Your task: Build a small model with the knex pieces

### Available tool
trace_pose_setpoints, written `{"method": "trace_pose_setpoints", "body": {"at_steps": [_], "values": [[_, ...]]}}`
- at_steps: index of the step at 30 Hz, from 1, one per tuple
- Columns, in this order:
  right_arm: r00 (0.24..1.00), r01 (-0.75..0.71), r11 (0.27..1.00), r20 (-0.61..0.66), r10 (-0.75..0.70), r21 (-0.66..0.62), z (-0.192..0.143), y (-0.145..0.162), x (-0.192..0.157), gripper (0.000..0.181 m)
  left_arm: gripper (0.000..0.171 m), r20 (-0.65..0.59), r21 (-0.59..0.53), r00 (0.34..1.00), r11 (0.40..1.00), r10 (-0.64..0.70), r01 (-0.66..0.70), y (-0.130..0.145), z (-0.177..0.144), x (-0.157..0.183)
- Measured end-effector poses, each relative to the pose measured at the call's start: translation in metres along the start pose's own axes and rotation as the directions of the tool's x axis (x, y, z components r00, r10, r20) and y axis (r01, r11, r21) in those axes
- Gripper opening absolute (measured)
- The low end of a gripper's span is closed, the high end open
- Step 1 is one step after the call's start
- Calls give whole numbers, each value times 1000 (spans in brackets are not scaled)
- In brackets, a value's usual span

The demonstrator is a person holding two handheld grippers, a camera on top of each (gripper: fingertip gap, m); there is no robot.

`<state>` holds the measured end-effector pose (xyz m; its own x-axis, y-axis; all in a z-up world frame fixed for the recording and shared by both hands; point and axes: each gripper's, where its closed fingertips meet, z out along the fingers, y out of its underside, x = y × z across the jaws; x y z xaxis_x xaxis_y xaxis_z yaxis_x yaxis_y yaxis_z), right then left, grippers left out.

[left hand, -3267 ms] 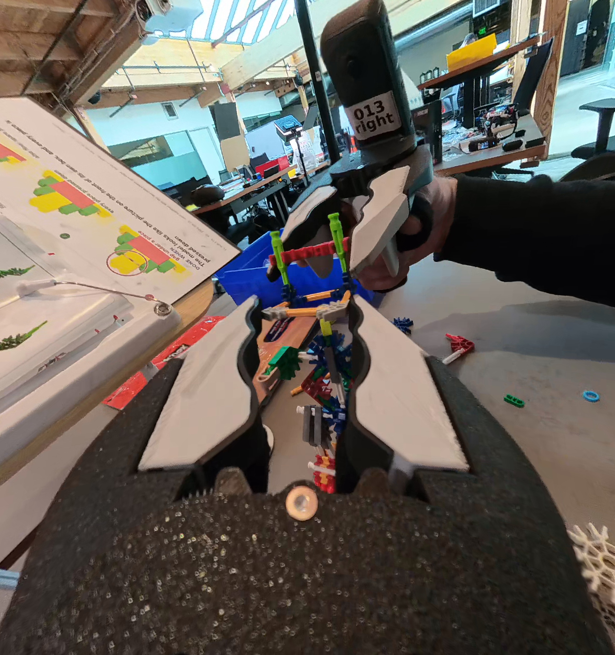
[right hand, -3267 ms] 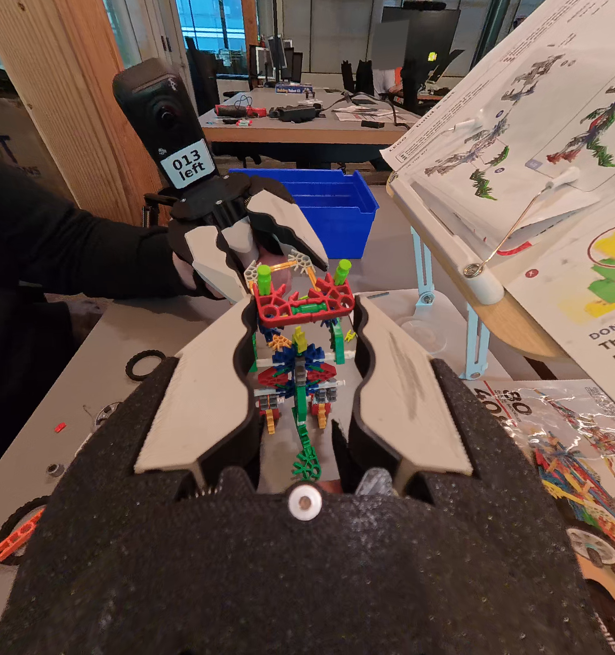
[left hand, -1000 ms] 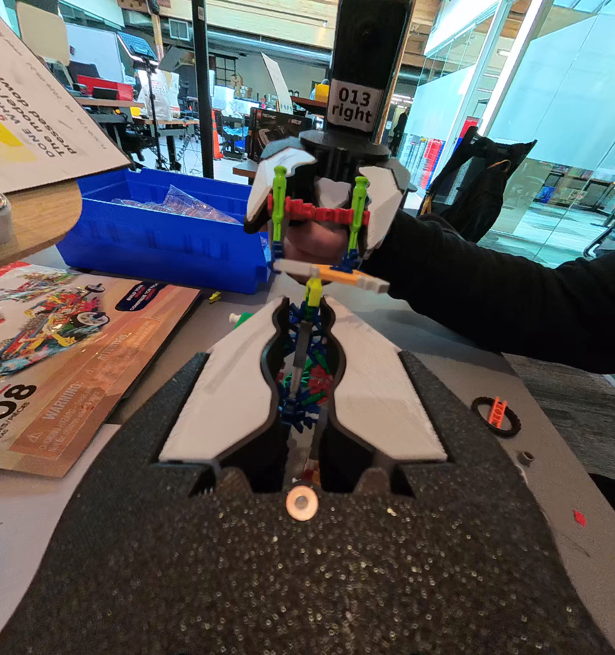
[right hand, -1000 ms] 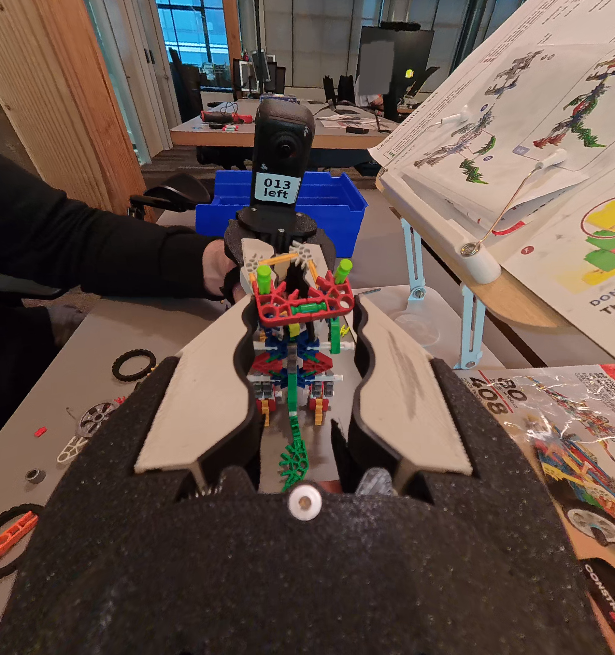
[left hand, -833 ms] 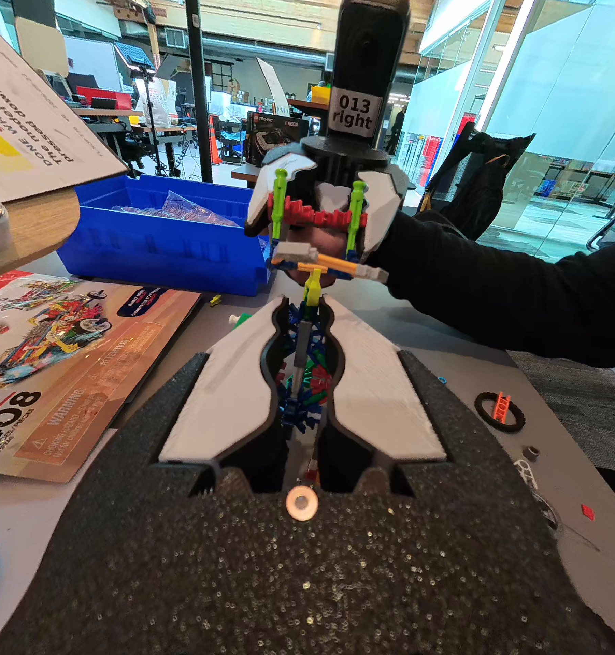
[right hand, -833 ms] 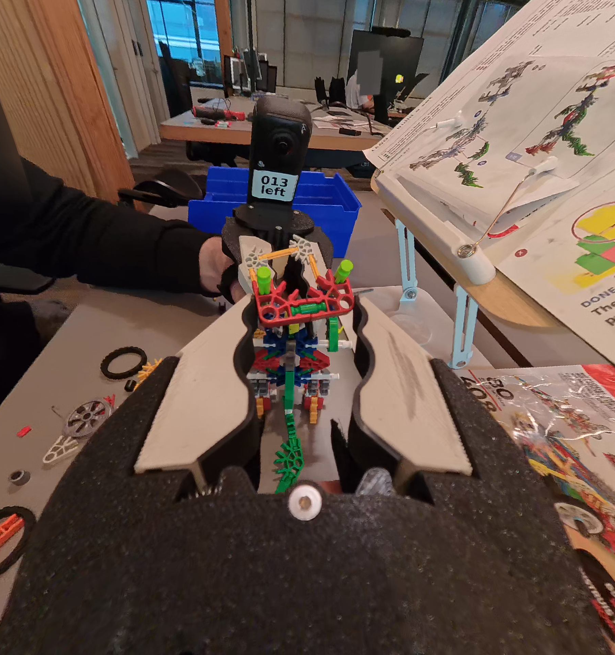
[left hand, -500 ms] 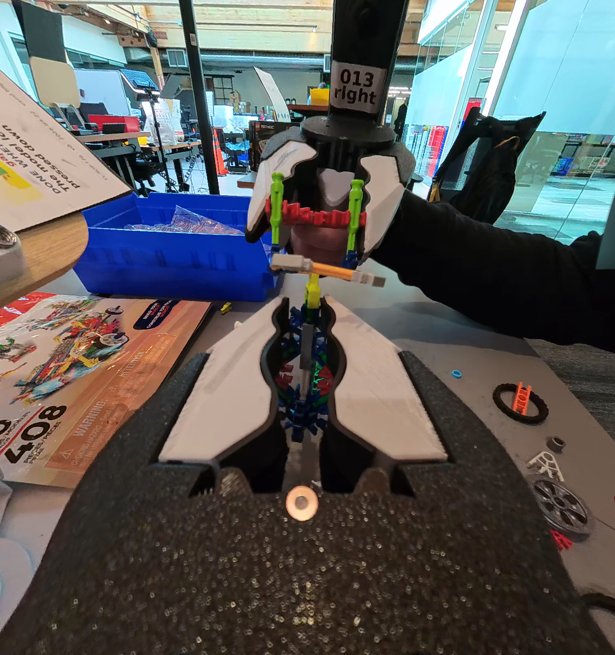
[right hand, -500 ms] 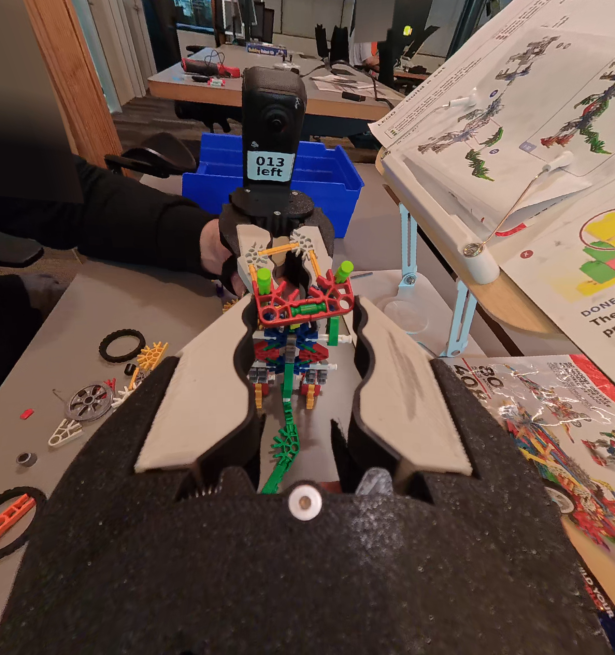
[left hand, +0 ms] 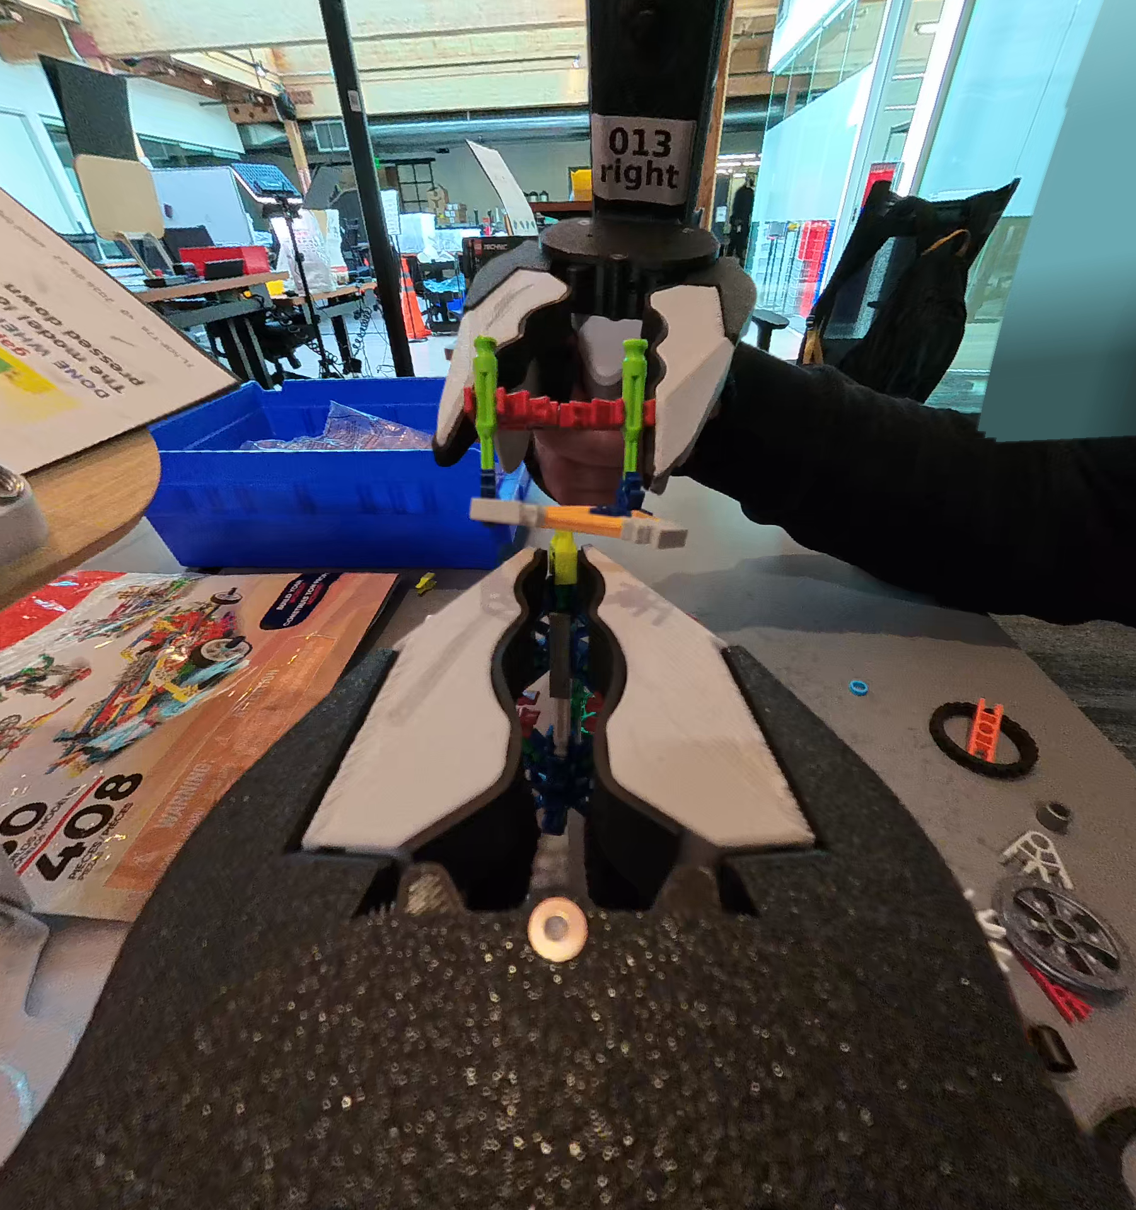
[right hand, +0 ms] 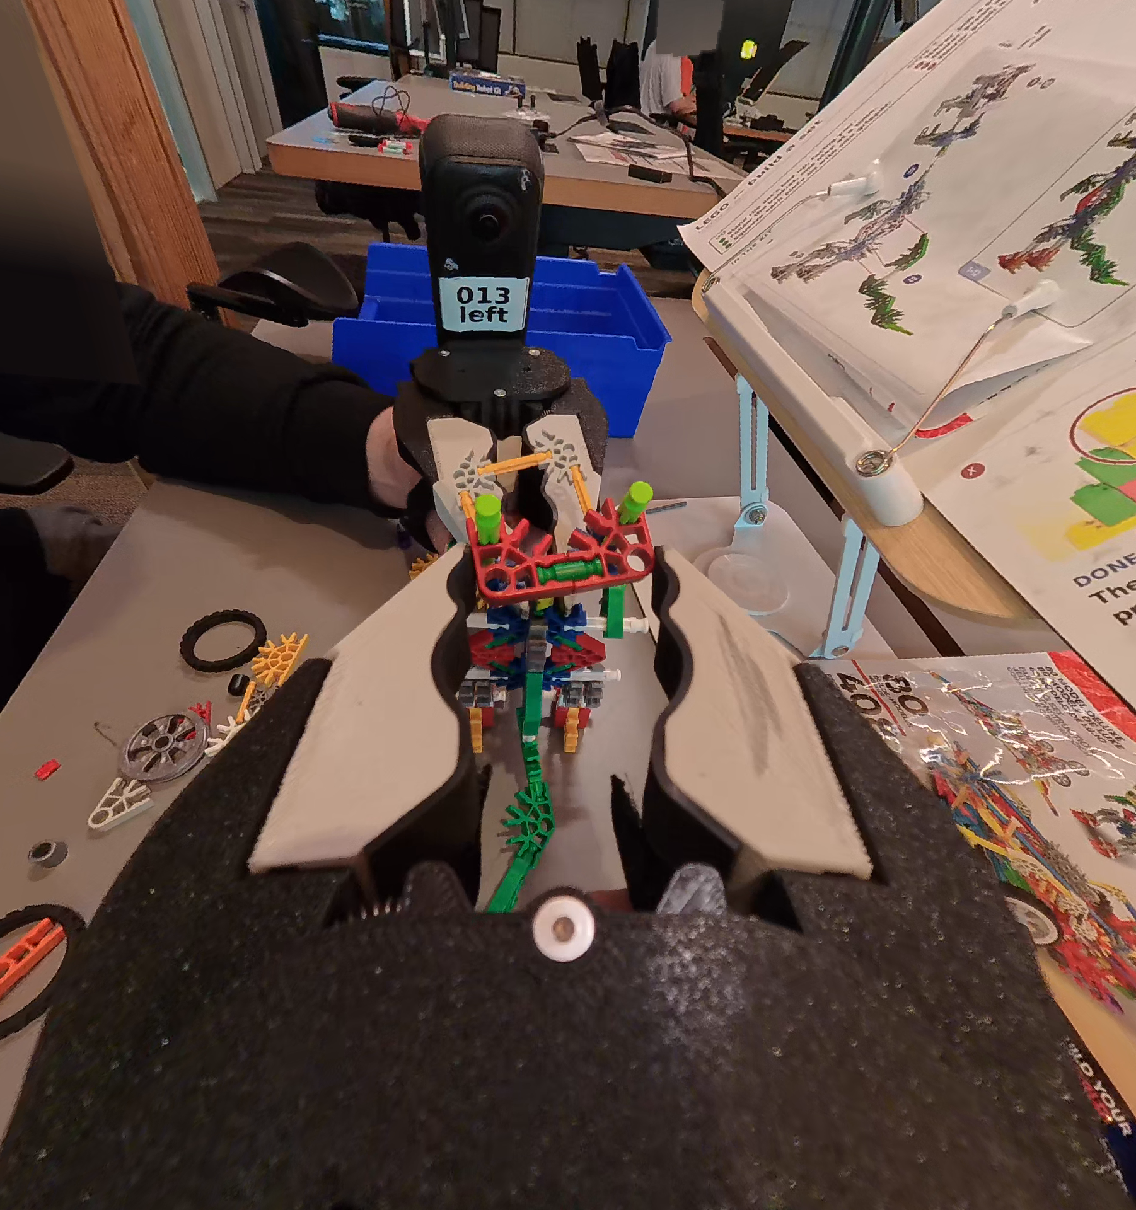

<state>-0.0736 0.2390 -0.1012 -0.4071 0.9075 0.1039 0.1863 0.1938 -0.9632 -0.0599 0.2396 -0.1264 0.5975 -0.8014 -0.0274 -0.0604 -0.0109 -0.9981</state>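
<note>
- Rod-and-connector toy model (right hand: pixel 539 628), a stack of red, blue, green and grey plastic pieces, is held above the grey table (right hand: pixel 179 589) between the two grippers, which face each other from opposite sides
- Left of it in the right wrist view lie loose parts: a black tyre ring (right hand: pixel 223 640), a yellow snowflake connector (right hand: pixel 280 657), a grey spoked wheel (right hand: pixel 159 745) and a white wedge connector (right hand: pixel 119 800), all well apart from the model
- Left gripper (left hand: pixel 560 563) has its pads drawn close together on the model's narrow middle spine, just below a lime rod (left hand: pixel 562 556); this grip probably steadies the thin axis so the model cannot swing
- Right gripper (right hand: pixel 555 576) is clamped across the wider red connector frame (right hand: pixel 562 563) with two upright lime rods, its pads touching the frame's two ends; holding the broad end likely keeps it level
- Green tail piece (right hand: pixel 526 818) of the model hangs toward the right gripper's body
- Blue bin (right hand: pixel 591 327) stands behind the grippers, with clear bags inside
- Further right, a tilted stand holds an open instruction booklet (right hand: pixel 945 229) under wire clips, angled for reading, and a printed box flap in plastic wrap (right hand: pixel 1011 786) lies flat below it
</note>
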Motion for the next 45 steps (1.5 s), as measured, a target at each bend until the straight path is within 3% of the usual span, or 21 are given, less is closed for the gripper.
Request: {"method": "trace_pose_setpoints", "body": {"at_steps": [10, 16, 22, 24, 28, 33, 45], "values": [[1000, -27, 1000, 10, 27, 10, -2, 3, 0, 52, 5, -170, 6, 971, 985, -170, 173, -2, 0, 5], [1000, -18, 1000, 13, 18, -2, -2, 2, -2, 52, 8, -168, -1, 974, 988, -151, 153, -2, -1, 7], [1000, -13, 1000, 17, 13, -2, -2, 1, -4, 52, 41, -73, 6, 996, 998, -59, 59, -6, -9, -1], [1000, -8, 1000, 14, 8, -1, -3, 1, -4, 52, 62, -71, 13, 997, 999, -31, 32, -9, -10, 2], [1000, -9, 1000, 16, 9, 3, -5, -1, -5, 52, 69, -48, -3, 999, 1000, 21, -22, -8, -6, 6], [999, -12, 1000, 41, 12, -4, -5, 2, -9, 52, 56, -2, 34, 996, 996, 85, -85, -14, -2, 11], [997, -20, 1000, 78, 20, 6, -2, -1, -14, 52, 48, 156, 47, 966, 976, 204, -214, -25, -8, 11]]}}
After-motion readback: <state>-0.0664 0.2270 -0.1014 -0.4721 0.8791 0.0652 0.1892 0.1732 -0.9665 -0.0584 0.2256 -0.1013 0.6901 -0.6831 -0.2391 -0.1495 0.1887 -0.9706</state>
